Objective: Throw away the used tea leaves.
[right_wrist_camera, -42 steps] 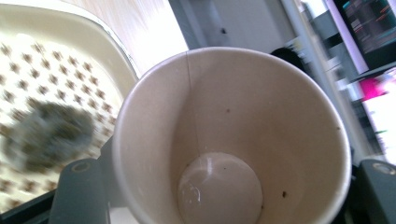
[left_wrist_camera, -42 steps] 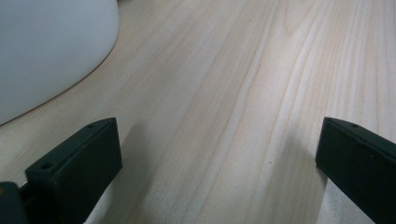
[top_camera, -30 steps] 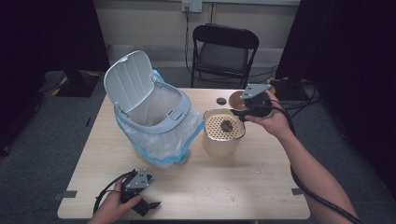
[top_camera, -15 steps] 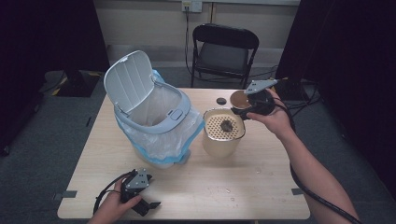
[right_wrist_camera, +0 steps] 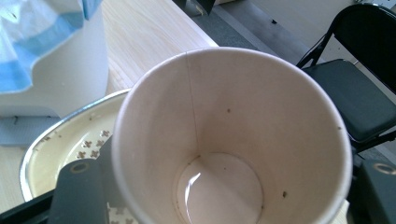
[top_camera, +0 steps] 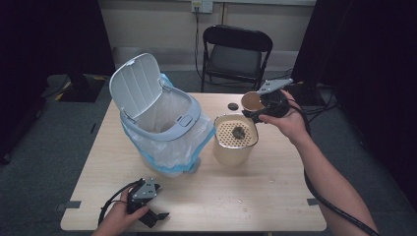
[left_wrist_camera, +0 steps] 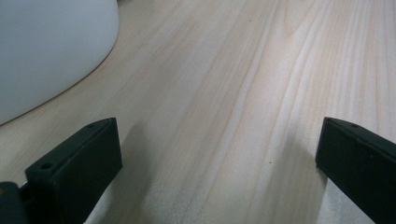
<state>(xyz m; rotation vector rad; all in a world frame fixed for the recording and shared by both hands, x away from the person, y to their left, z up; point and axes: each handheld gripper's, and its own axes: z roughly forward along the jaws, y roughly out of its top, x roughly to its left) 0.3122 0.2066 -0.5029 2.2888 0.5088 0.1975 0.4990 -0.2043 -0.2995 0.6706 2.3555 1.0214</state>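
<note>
The right gripper view looks down into a paper cup. Its inside is stained, with dark specks and a little shine at the bottom. The high view cannot show that. The two black jaws press on the cup's sides, so the right gripper has hold of the cup. Under it sits the rim of a cream pot with a holed tray.

From the high view, the right gripper holds the cup up in the air, just past the far edge of the pot. The right arm reaches far across the table. A small dark lump sits on the holed tray, maybe a knob.

A white bin with a blue bag stands beside the pot, lid up. The near half of the table is bare wood.

The left gripper rests by the near edge, held by the left hand. In its own view the left gripper has its jaws wide apart, with bare wood between them.
</note>
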